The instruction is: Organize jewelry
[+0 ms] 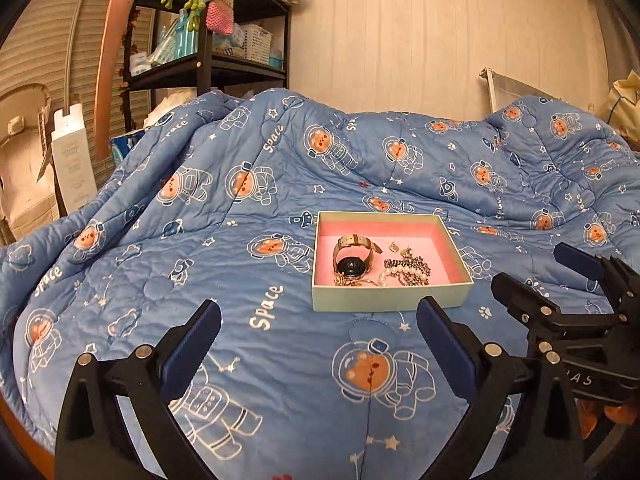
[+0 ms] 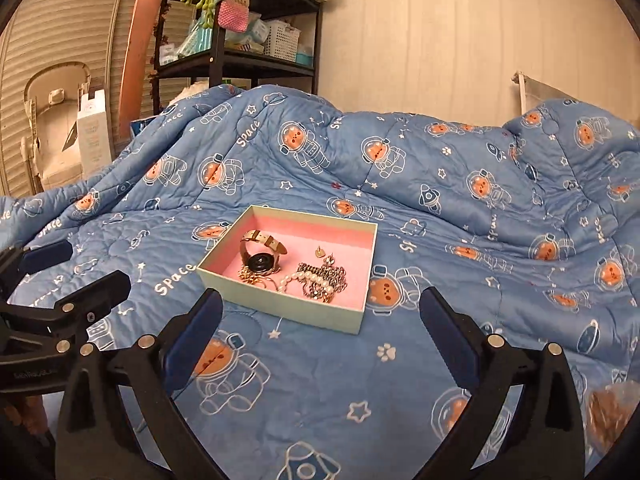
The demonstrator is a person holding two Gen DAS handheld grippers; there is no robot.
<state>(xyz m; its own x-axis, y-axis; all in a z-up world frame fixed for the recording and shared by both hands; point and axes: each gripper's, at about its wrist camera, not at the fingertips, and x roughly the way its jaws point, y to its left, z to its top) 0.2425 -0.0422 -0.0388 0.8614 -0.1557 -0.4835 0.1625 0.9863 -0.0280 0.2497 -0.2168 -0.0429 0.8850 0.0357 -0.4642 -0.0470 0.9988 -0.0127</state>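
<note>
Box: point(image 1: 390, 298) a shallow, lidless rectangular box with pale mint-green outer walls and a pink lining; it sits flat on the bed, and all places below are told from it.
Bed cover: point(image 1: 240, 280) a blue quilt printed with bear astronauts, stars, rockets and the word "Space"; it lies under the box and bunches up into folds behind it.
Watch: point(image 1: 354, 258) inside the box, in its left half; a round dark face with a gold-toned rim and a tan strap curled into a loop above the face.
Pearl strand: point(image 1: 400, 271) inside the box, just right of the watch, a short curve of white beads.
Chains: point(image 1: 416, 270) gold-toned links heaped in the box, touching the pearl strand; more gold links lie at the front wall below the watch.
Earrings: point(image 1: 401, 249) two small gold-toned pieces on the pink lining, behind the chains.
Left gripper: point(image 1: 320, 344) in front of the box and apart from it, jaws spread wide, nothing between its blue pads.
Right gripper: point(image 2: 322, 340) also in front of the box, jaws wide apart, holding nothing.
Shelf unit: point(image 1: 208, 64) black, well behind the box to the left, loaded with baskets and packets.
</note>
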